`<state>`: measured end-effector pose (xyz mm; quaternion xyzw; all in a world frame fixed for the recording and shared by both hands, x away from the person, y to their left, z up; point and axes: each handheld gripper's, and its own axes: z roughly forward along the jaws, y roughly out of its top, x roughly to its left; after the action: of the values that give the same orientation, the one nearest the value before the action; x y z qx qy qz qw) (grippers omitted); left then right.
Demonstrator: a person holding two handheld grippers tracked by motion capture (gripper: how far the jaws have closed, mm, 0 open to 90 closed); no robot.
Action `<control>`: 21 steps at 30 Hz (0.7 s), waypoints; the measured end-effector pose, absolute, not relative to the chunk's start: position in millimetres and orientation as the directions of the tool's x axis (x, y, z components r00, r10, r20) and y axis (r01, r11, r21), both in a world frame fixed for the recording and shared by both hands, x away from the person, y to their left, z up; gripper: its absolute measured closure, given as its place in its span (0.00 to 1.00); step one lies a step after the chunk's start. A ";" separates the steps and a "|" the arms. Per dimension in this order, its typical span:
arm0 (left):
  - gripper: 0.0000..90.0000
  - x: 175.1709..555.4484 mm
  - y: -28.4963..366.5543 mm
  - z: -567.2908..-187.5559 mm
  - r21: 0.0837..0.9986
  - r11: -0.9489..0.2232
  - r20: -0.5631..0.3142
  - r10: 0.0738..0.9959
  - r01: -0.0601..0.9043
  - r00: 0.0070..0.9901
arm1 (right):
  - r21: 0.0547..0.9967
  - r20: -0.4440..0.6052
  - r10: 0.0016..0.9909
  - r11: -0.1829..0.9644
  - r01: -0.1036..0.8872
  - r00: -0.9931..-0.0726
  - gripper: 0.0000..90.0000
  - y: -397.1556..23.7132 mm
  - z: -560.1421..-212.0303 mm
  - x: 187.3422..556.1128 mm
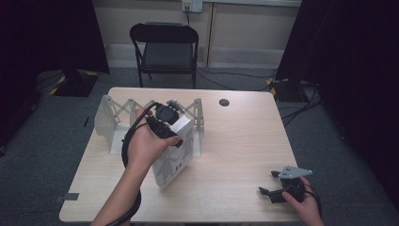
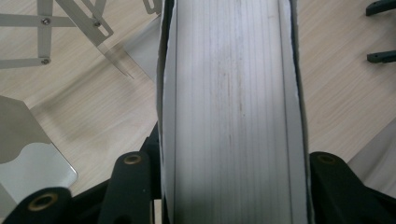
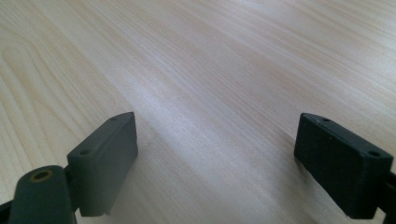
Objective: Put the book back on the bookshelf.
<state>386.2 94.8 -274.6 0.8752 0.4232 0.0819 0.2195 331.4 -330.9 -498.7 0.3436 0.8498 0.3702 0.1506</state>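
High view: the left gripper (image 1: 165, 123) clamps the top edge of a thick white book (image 1: 175, 153), standing upright on the table (image 1: 244, 141) just at 6 o'clock of a metal expanding rack (image 1: 110, 120). Left gripper view shows its 2 jaws pressed against both covers, page edges between. At 4 o'clock of the book, well apart, the right gripper (image 1: 269, 184) rests low, its 2 jaws wide with nothing between.
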 end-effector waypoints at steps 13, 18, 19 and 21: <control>0.59 394.5 94.8 -278.4 0.454 -0.502 -0.052 0.810 0.736 0.584 | 0.733 -0.002 0.695 0.490 0.472 -0.719 0.15 -330.9 -498.7 331.4; 0.59 397.5 93.7 -279.7 0.458 -0.473 -0.057 0.829 0.753 0.556 | 0.732 -0.002 0.695 0.490 0.472 -0.719 0.15 -330.9 -498.7 331.4; 0.59 398.3 93.4 -279.8 0.458 -0.475 -0.056 0.828 0.752 0.557 | 0.732 -0.002 0.695 0.490 0.472 -0.719 0.15 -330.9 -498.7 331.4; 0.59 399.7 92.6 -279.8 0.460 -0.462 -0.057 0.837 0.758 0.545 | 0.732 -0.002 0.695 0.490 0.472 -0.719 0.15 -330.9 -498.7 331.4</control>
<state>399.7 92.6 -279.8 0.8505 0.4689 0.0884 0.2215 331.4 -330.9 -498.7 0.3435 0.8500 0.3700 0.1506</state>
